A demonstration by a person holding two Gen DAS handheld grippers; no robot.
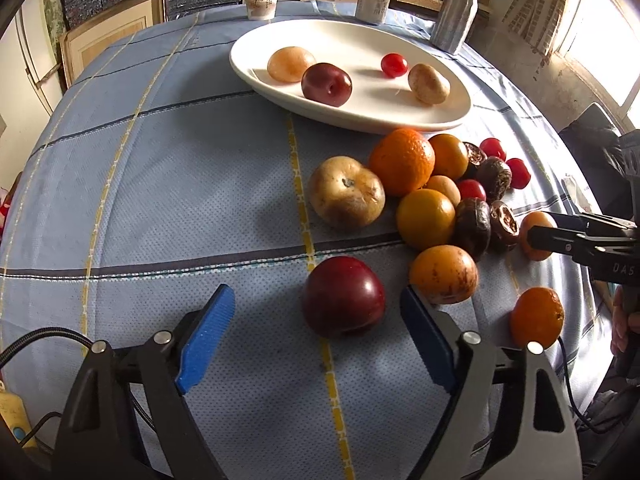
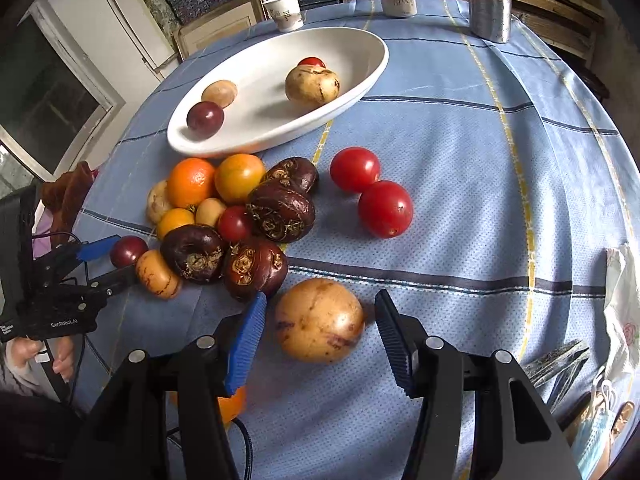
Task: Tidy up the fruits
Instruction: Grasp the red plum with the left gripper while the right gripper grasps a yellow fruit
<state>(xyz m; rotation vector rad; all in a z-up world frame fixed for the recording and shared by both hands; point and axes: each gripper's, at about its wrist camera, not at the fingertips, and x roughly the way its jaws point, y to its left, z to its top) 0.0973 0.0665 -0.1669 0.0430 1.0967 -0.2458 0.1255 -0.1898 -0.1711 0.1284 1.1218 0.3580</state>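
Down the left wrist view: left gripper (image 1: 316,328) spread wide around a dark red plum (image 1: 343,297), blue pads standing clear at either flank, no contact. Up at twelve o'clock, white oval plate (image 1: 440,118) carrying a pale fruit, a second plum, a cherry tomato and a tan fruit. Between plate and plum, at about one o'clock, the fruit pile (image 1: 424,200) on the blue checked tablecloth (image 1: 180,200). Far at three o'clock, right gripper (image 1: 534,236) seen side-on by a tan fruit, gap unclear from here.

Over the right wrist view: right gripper (image 2: 320,334) half open around a speckled tan fruit (image 2: 319,320), pads just off its sides, not squeezing. Two red tomatoes (image 2: 370,192) at twelve o'clock, touching. Left gripper (image 2: 114,258) at nine o'clock bracketing the plum (image 2: 129,251).
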